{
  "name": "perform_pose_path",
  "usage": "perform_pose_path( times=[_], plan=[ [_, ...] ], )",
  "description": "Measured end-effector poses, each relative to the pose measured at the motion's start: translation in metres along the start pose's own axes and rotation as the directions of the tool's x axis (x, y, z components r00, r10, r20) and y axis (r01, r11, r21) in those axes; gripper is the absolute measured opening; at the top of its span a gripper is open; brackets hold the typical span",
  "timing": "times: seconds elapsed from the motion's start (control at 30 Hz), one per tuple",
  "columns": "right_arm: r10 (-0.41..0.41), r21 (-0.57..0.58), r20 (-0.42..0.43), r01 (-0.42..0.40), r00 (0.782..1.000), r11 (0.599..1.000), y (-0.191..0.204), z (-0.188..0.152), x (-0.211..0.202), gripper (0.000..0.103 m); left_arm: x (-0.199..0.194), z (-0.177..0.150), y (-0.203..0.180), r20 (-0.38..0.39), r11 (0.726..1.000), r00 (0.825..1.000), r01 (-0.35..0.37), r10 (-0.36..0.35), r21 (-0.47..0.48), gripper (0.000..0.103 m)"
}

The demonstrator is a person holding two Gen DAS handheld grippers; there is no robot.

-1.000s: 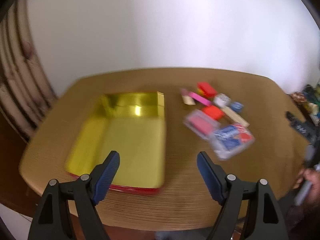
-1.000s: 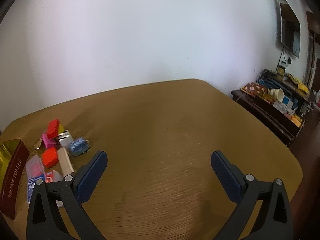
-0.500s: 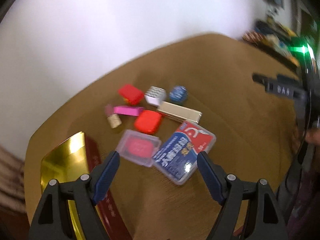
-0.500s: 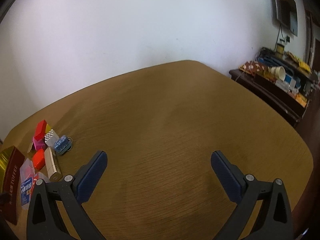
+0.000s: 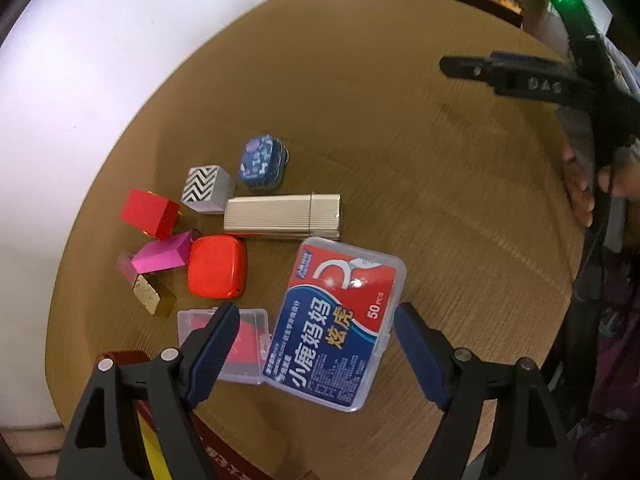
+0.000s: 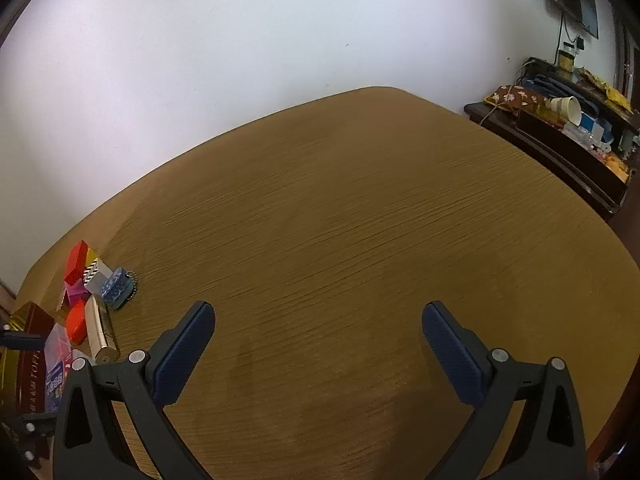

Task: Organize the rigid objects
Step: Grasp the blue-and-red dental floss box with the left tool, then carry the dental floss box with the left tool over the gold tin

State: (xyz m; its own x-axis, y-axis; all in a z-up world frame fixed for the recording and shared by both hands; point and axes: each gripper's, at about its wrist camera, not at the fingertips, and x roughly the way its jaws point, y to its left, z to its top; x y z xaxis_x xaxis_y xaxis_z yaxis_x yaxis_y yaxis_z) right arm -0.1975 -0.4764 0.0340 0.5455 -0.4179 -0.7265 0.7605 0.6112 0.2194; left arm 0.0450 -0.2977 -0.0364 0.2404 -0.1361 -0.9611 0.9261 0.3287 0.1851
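My left gripper (image 5: 316,318) is open and hovers just above a clear floss-pick box (image 5: 340,304) with a blue and red label. A small clear box (image 5: 250,340) with pink contents lies partly under the left finger. Beyond them sit a red rounded case (image 5: 217,266), a long gold box (image 5: 282,216), a blue tin (image 5: 262,160), a zigzag cube (image 5: 206,188), a red box (image 5: 150,212), a pink block (image 5: 162,256) and a glittery gold block (image 5: 152,300). My right gripper (image 6: 318,320) is open over bare table, with the cluster far to its left.
A red tin with a gold inside (image 5: 132,360) lies at the near left, its side showing in the right wrist view (image 6: 34,344). A person's hand (image 5: 576,188) is at the table's right edge. A cluttered dark sideboard (image 6: 560,140) stands beyond the round wooden table (image 6: 360,200).
My left gripper has swung right from above the gold tin to the cluster and come down close over the floss-pick box. The right gripper has barely moved and stays open.
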Motion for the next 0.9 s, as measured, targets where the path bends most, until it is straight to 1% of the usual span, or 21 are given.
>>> perform_pose_path(
  times=[0.07,0.13,0.2,0.23,0.27,0.3,0.33,0.37,0.4,0.47,0.5,0.6,0.7,0.77,0.83,0.87,0.9],
  plan=[
    [0.006,-0.001,-0.004,-0.006,1.0,1.0,0.001,0.0,0.001,0.103,0.008,0.002,0.001,-0.03,1.0,0.999,0.021,-0.021,0.017,0.082],
    [0.011,-0.004,-0.007,-0.011,1.0,1.0,0.003,0.0,0.003,0.103,0.018,0.0,-0.002,-0.081,0.997,0.995,0.053,-0.049,0.047,0.082],
    [0.016,-0.001,-0.011,-0.016,1.0,1.0,0.003,0.0,0.004,0.103,0.023,-0.001,-0.008,-0.099,0.995,0.995,0.026,-0.016,0.101,0.082],
    [0.018,-0.001,-0.014,-0.018,1.0,1.0,0.004,0.0,0.005,0.103,0.026,0.002,-0.008,-0.101,0.994,0.995,0.026,-0.015,0.104,0.082],
    [0.023,0.0,-0.018,-0.023,1.0,1.0,0.004,0.0,0.006,0.103,0.025,0.003,-0.007,-0.1,0.995,0.995,0.041,-0.031,0.094,0.082],
    [0.027,0.001,-0.021,-0.026,0.999,1.0,0.004,0.0,0.007,0.103,0.024,0.005,-0.004,-0.085,0.996,0.995,0.061,-0.056,0.064,0.082],
    [0.03,0.001,-0.025,-0.03,0.999,1.0,0.004,0.0,0.008,0.103,0.024,0.007,-0.001,-0.069,0.997,0.996,0.065,-0.062,0.042,0.08],
    [0.031,-0.001,-0.031,-0.031,0.999,1.0,0.004,0.0,0.009,0.103,0.023,0.009,0.002,-0.052,0.997,0.996,0.068,-0.067,0.022,0.073],
    [0.033,-0.001,-0.033,-0.033,0.999,0.999,0.004,0.0,0.01,0.103,0.023,0.009,0.005,-0.041,0.997,0.997,0.073,-0.073,0.002,0.063],
    [0.04,0.002,-0.034,-0.04,0.999,0.999,0.003,-0.001,0.011,0.103,0.023,0.008,0.009,-0.018,0.998,0.998,0.056,-0.057,-0.038,0.063],
    [0.041,0.004,-0.033,-0.041,0.999,0.999,0.003,-0.001,0.01,0.103,0.022,0.005,0.009,-0.007,0.997,0.998,0.058,-0.059,-0.051,0.063],
    [0.041,0.003,-0.029,-0.041,0.999,0.999,0.003,0.0,0.01,0.103,0.015,-0.008,0.008,0.016,0.996,0.999,0.053,-0.052,-0.069,0.062],
    [0.044,0.001,-0.027,-0.044,0.999,0.999,0.003,0.0,0.01,0.103,-0.006,-0.024,0.007,0.05,0.993,0.997,0.066,-0.061,-0.094,0.062],
    [0.046,0.002,-0.025,-0.046,0.999,0.999,0.003,0.0,0.01,0.103,-0.019,-0.033,0.009,0.077,0.991,0.996,0.06,-0.05,-0.123,0.062],
    [0.05,0.0,-0.026,-0.05,0.998,0.999,0.003,0.0,0.01,0.103,-0.037,-0.046,0.028,0.116,0.982,0.991,0.08,-0.061,-0.173,0.063],
    [0.054,-0.003,-0.026,-0.054,0.998,0.999,0.003,0.0,0.01,0.103,-0.043,-0.049,0.039,0.134,0.974,0.989,0.091,-0.064,-0.206,0.063],
    [0.056,-0.005,-0.027,-0.056,0.998,0.998,0.003,0.0,0.01,0.103,-0.052,-0.055,0.043,0.153,0.961,0.986,0.102,-0.064,-0.256,0.063]
  ],
)
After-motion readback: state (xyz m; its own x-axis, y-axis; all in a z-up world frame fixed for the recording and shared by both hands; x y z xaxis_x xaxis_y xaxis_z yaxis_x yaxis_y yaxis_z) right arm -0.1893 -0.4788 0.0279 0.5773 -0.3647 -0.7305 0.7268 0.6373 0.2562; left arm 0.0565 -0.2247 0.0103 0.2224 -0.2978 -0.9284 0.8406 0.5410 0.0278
